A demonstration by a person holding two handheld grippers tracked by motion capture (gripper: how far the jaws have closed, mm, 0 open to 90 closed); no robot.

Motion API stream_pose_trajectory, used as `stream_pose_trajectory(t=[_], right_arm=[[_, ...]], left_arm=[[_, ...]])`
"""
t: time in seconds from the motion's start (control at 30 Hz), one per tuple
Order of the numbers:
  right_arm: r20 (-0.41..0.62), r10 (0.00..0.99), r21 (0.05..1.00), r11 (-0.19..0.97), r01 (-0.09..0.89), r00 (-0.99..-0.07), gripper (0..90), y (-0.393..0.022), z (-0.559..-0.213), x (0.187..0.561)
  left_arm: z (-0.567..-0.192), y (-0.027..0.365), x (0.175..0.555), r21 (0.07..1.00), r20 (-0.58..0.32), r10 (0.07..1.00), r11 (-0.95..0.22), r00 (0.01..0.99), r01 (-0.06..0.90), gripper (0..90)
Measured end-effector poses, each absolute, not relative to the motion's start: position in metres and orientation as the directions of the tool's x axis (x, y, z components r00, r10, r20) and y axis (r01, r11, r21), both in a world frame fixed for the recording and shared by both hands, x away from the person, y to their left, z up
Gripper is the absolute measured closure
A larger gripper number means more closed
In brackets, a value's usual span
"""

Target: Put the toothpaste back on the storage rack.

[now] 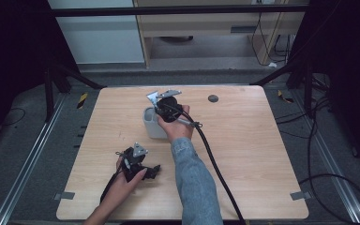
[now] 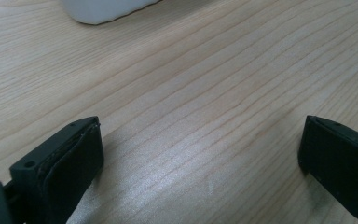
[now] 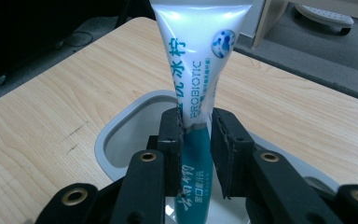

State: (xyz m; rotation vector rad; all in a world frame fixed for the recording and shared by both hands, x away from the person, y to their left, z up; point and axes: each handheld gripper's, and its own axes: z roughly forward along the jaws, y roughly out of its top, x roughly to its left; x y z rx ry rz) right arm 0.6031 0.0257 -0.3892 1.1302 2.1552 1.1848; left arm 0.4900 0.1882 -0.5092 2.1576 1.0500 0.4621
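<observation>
This looks like a lab or test room set up for recording. A light wooden table stands alone on grey carpet, framed by black metal struts and aluminium rails along the floor at left and right. Black cables loop over the carpet at the right, and yellow-and-black hazard tape marks the floor by the far corners. Pale wooden furniture stands at the far side.

Tube — white upper body, teal lower part, teal lettering, blue-speckled round mark. Cup pale grey. Table light wood grain with dark round spot. Sleeve — blue denim.
</observation>
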Motion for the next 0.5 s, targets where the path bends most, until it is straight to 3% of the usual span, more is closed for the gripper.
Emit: stream_pose_trajectory(t=[0.5], right_arm=[[0.003,0.827,0.846,0.298,0.443,-0.562,71.9,0.006,-0.375,0.589]], left_arm=[[-0.509,0.188,0.490,0.710,0.018,0.791,-0.441,0.611,0.549,0.0]])
